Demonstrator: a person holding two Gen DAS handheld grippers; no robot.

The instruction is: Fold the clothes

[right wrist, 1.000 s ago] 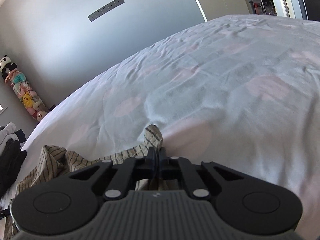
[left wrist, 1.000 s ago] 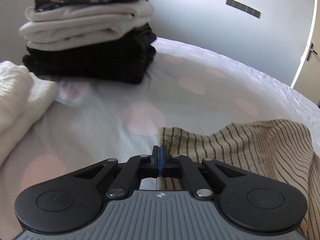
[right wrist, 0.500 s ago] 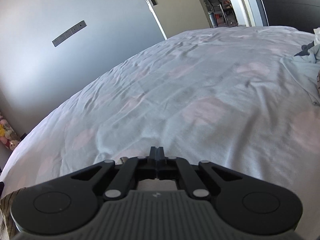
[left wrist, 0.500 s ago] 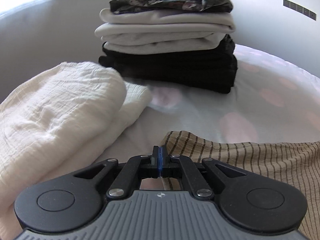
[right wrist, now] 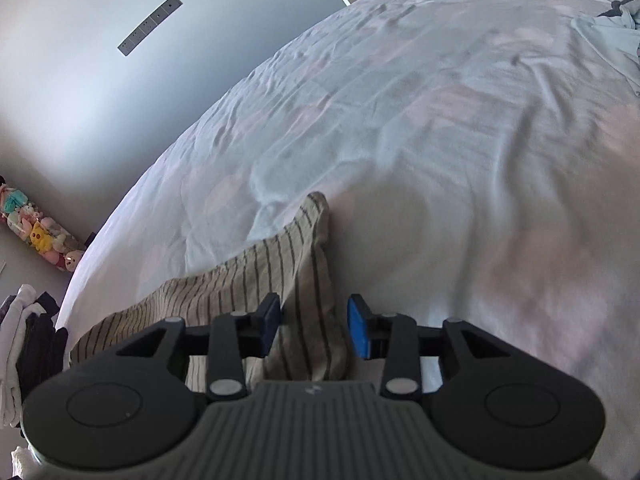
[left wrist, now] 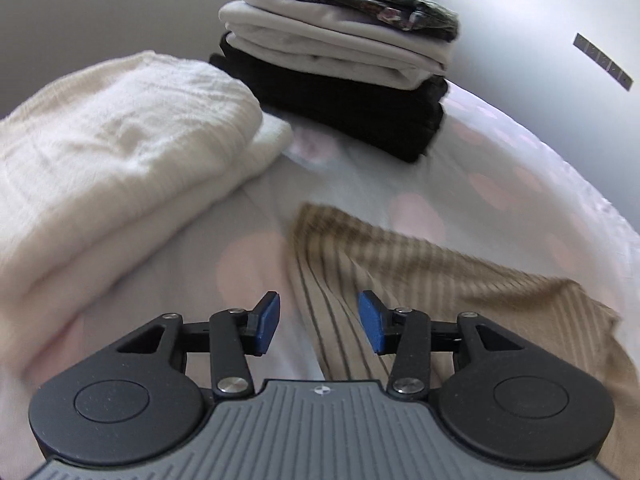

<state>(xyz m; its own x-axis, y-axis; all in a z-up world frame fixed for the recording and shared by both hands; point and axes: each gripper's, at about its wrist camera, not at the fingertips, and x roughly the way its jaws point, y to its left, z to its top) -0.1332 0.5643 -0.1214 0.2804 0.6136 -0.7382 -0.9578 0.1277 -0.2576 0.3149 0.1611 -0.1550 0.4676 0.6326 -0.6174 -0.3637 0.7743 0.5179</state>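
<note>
left wrist view: the left gripper (left wrist: pixel 319 327) stands with its blue pads (left wrist: pixel 267 323) spread apart, nothing between them, poised over the near edge of the striped tan garment (left wrist: pixel 420 280). that garment lies flat on the pale bedsheet (left wrist: pixel 520 168) with pink dots, running from 12 o'clock out toward 3 o'clock. at 10 o'clock sits a folded cream cloth (left wrist: pixel 120 152); beyond it at 12 o'clock rises a stack of folded clothes (left wrist: pixel 340 72), black at the bottom, pale in the middle, a dark patterned piece on top.

right wrist view: the right gripper (right wrist: pixel 313 329) is likewise spread wide and holds nothing, with a corner of the striped tan garment (right wrist: pixel 280 276) lying under and ahead of it, toward 11 o'clock. the bedsheet (right wrist: pixel 440 120) fills 12 to 3 o'clock. plush toys (right wrist: pixel 36 236) hang at 9 o'clock.
</note>
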